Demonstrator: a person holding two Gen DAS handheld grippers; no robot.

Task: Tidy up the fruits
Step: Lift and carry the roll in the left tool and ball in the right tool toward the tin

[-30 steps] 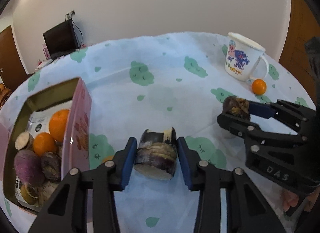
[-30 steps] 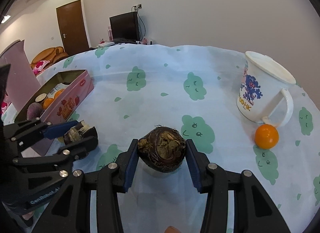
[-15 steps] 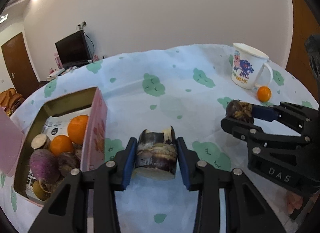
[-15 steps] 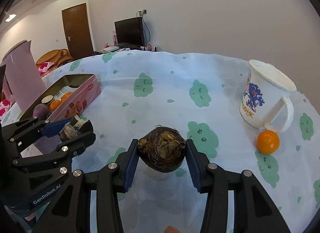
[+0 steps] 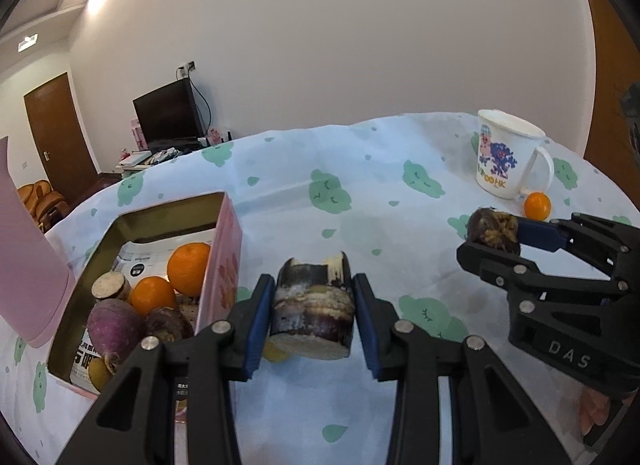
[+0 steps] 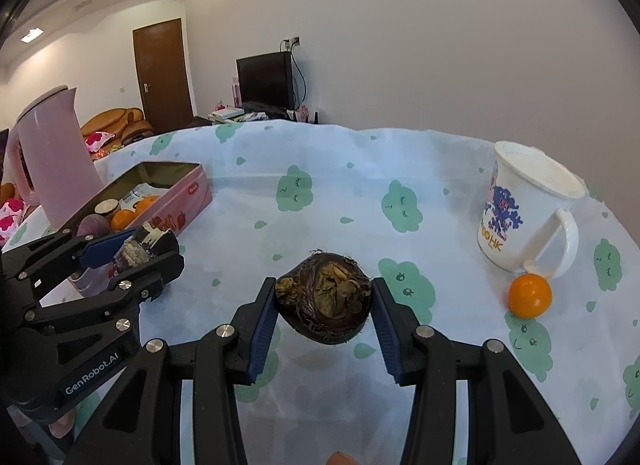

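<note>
Holding a piece in each tool, I judge the sorting well along but not finished. My left gripper (image 5: 314,319) is clamped on a dark cut stalk section (image 5: 312,311), carried above the tablecloth (image 5: 360,193) just right of the pink tin (image 5: 224,277), which sits at about nine o'clock in the left view. My right gripper (image 6: 324,303) is closed around a brown fibrous corm (image 6: 324,297), lifted over the cloth near the middle of the table. Already inside the tin I can see two oranges (image 5: 188,267), a purple root (image 5: 114,323), a cut pale-faced piece (image 5: 110,285) and some darker pieces I cannot name. What is left, as I read it: both held pieces need dropping into the tin, and a small orange (image 6: 530,296) lies beside the white mug (image 6: 524,209) at about three o'clock in the right view. A pink jug (image 6: 52,157) stands behind the tin at ten o'clock.
</note>
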